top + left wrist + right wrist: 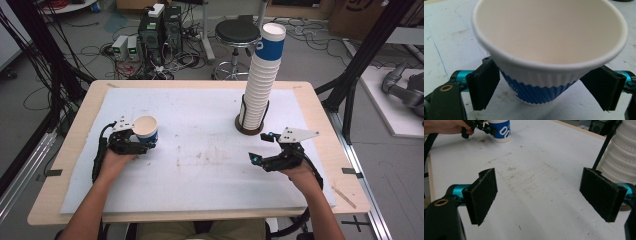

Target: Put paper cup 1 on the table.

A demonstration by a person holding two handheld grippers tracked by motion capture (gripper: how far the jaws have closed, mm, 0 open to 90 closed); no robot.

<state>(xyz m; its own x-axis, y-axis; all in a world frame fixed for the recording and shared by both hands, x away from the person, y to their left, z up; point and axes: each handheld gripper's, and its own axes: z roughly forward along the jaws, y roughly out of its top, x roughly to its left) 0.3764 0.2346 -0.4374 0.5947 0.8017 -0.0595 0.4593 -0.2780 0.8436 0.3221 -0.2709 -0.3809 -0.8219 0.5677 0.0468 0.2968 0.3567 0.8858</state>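
A white paper cup with a blue band (145, 131) stands upright on the white sheet at the left. My left gripper (144, 144) sits around its lower part. In the left gripper view the cup (549, 45) rises between the two black pads (484, 85), which stand a little off its ribbed wall, so the gripper is open. My right gripper (260, 146) hovers at the right of the sheet, open and empty (539, 195). In the right gripper view the cup (500, 131) and the left gripper (477, 126) show far off.
A tall leaning stack of white cups (262, 80) stands in a dark round holder (249, 130) behind the right gripper, and close on its right (621, 150). The white sheet (200, 165) covers the wooden table. A stool (236, 32) and computers stand beyond the table.
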